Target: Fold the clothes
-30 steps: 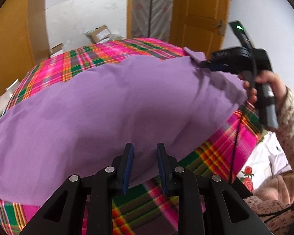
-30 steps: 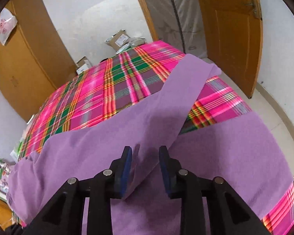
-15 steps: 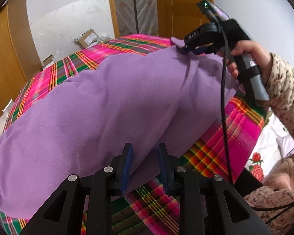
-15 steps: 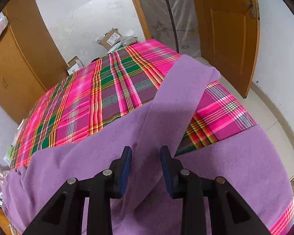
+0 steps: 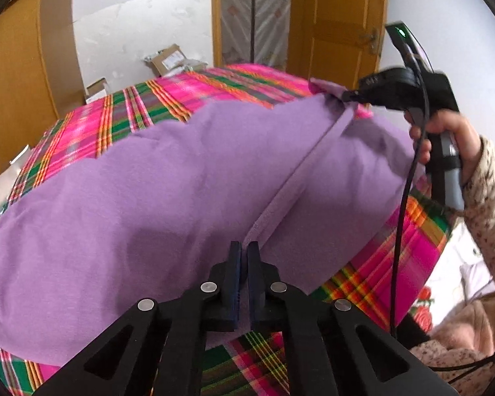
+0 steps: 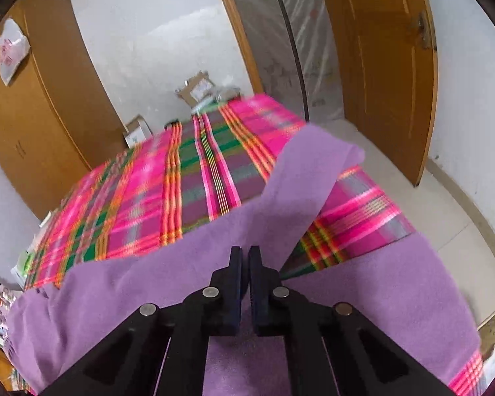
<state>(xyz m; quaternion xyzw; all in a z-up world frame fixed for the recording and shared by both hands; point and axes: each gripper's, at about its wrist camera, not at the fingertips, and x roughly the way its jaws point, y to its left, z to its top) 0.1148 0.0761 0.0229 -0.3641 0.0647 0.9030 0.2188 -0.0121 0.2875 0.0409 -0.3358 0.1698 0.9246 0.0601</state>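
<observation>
Purple garment (image 5: 155, 198) lies over a plaid bedcover (image 5: 148, 105); the left gripper (image 5: 244, 247) is clamped on its fold, cardboard boxes (image 5: 168, 61) beyond. From the right wrist, the right gripper (image 6: 245, 252) pinches the cloth, door (image 6: 379, 66) behind.

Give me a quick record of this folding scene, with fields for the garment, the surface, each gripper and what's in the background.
garment: purple garment, spread over the bed, a raised ridge of cloth running between the two grippers
surface: pink and green plaid bedspread
left gripper: shut on the near end of the ridge
right gripper: shut on the purple cloth; held in a hand
background: wooden door, wooden wardrobe, cardboard boxes beyond the bed
</observation>
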